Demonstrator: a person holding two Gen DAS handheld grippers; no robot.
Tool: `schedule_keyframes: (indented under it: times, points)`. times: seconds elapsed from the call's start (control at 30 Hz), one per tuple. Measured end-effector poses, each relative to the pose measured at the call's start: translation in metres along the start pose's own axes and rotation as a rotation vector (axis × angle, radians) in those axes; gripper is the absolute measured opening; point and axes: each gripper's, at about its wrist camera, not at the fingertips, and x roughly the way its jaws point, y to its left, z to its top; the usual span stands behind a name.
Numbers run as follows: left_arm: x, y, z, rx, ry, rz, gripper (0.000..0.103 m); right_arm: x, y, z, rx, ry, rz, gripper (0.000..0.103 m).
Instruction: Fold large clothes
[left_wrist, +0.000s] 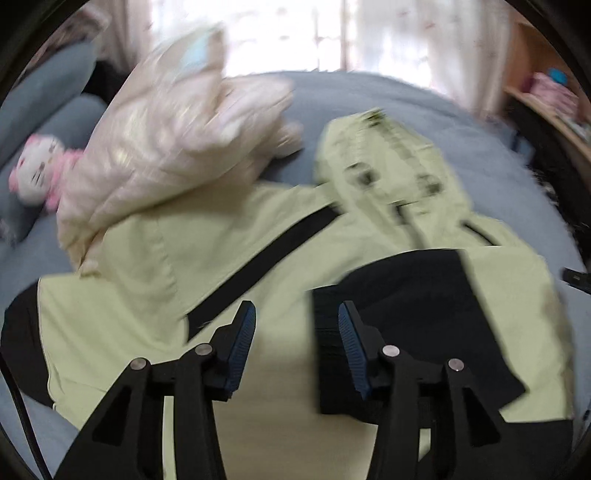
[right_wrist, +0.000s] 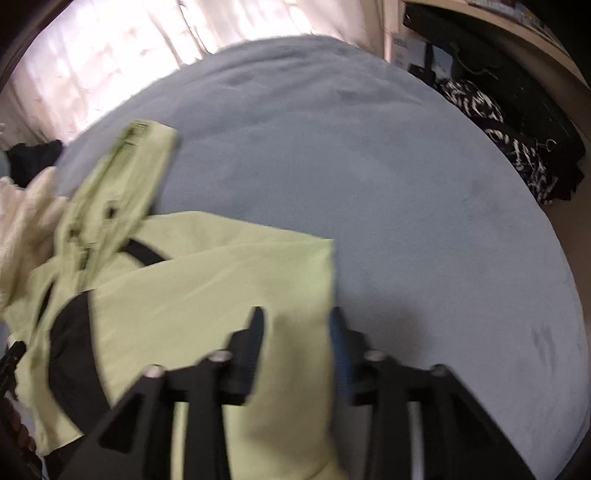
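though the pale green jacket (left_wrist: 280, 258) already lay spread on the grey-blue bed (right_wrist: 369, 166), i judged the folding only begun; one sleeve lay across its body, the hood (left_wrist: 384, 162) was unfolded, the halving was left; my left gripper (left_wrist: 295, 332) hung over it with jaws apart, holding nothing; my right gripper (right_wrist: 297, 332) straddled the jacket's edge, jaws parted, not pinching; a cream coat (left_wrist: 166, 147) overlapped one shoulder; curtains (right_wrist: 110, 55) glowed behind; a plush toy (left_wrist: 37, 170) lay aside.
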Motion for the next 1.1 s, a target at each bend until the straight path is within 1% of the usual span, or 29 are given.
schedule_keyframes:
  times: [0.07,0.1,0.13,0.2,0.23,0.3,0.33,0.37,0.43,0.47,0.5,0.57,0.6,0.63,0.67,0.7,0.73,0.77,0.8,0.83,0.93,0.97,1.1]
  points:
    - [-0.013,-0.021,0.001,0.019,-0.05,-0.044,0.045,-0.015,0.018,-0.012,0.001,-0.035,0.052,0.043]
    - [-0.018,-0.032,-0.001,0.027,-0.067,-0.081,0.045,-0.017,0.03,-0.015,0.002,-0.041,0.086,0.043]
    - [-0.017,-0.045,-0.002,0.034,-0.066,-0.117,0.045,-0.018,0.042,-0.02,0.007,-0.037,0.129,0.043]
    - [-0.007,-0.069,-0.008,0.049,-0.013,-0.183,0.045,-0.014,0.064,-0.035,0.021,0.019,0.195,0.043]
    - [0.001,-0.08,-0.012,0.051,0.022,-0.196,0.045,-0.01,0.076,-0.042,0.015,0.047,0.222,0.043]
    - [0.02,-0.098,-0.023,0.042,0.081,-0.211,0.045,-0.005,0.097,-0.055,-0.028,0.052,0.214,0.043]
    - [0.029,-0.103,-0.029,0.032,0.104,-0.219,0.044,0.001,0.11,-0.064,-0.071,0.053,0.178,0.043]
    - [0.04,-0.108,-0.038,0.019,0.129,-0.212,0.043,0.007,0.117,-0.07,-0.1,0.061,0.149,0.043]
    - [0.057,-0.11,-0.052,0.017,0.172,-0.176,0.042,0.022,0.126,-0.083,-0.142,0.098,0.14,0.043]
    - [0.064,-0.107,-0.057,0.016,0.179,-0.152,0.042,0.027,0.124,-0.088,-0.153,0.115,0.128,0.043]
    - [0.064,-0.103,-0.059,0.015,0.164,-0.15,0.042,0.032,0.121,-0.092,-0.163,0.128,0.103,0.043]
    - [0.062,-0.091,-0.058,0.012,0.152,-0.112,0.042,0.032,0.101,-0.093,-0.177,0.111,0.043,0.043]
    - [0.062,-0.081,-0.057,0.015,0.149,-0.08,0.039,0.03,0.084,-0.09,-0.171,0.09,-0.027,0.043]
    - [0.063,-0.073,-0.056,0.017,0.147,-0.06,0.038,0.028,0.068,-0.089,-0.16,0.077,-0.081,0.043]
    - [0.064,-0.06,-0.055,0.014,0.146,-0.043,0.038,0.027,0.047,-0.086,-0.134,0.072,-0.112,0.043]
    - [0.066,-0.053,-0.055,0.005,0.149,-0.062,0.031,0.027,0.027,-0.082,-0.1,0.076,-0.103,0.042]
    - [0.067,-0.046,-0.054,-0.011,0.152,-0.092,0.03,0.026,0.01,-0.08,-0.065,0.08,-0.105,0.042]
    - [0.067,-0.045,-0.054,-0.017,0.152,-0.106,0.029,0.025,-0.003,-0.078,-0.037,0.084,-0.077,0.038]
    - [0.067,-0.044,-0.053,-0.019,0.155,-0.111,0.029,0.022,-0.011,-0.076,-0.016,0.086,-0.05,0.036]
    - [0.066,-0.045,-0.054,-0.02,0.154,-0.105,0.029,0.019,-0.013,-0.075,-0.012,0.082,-0.05,0.036]
    - [0.063,-0.052,-0.056,-0.01,0.15,-0.08,0.03,0.017,-0.007,-0.076,-0.027,0.078,-0.103,0.039]
    - [0.061,-0.053,-0.057,-0.007,0.149,-0.07,0.031,0.015,-0.004,-0.078,-0.027,0.078,-0.107,0.039]
    - [0.048,-0.059,-0.062,0.012,0.144,-0.06,0.037,0.009,0.004,-0.087,-0.01,0.083,-0.054,0.04]
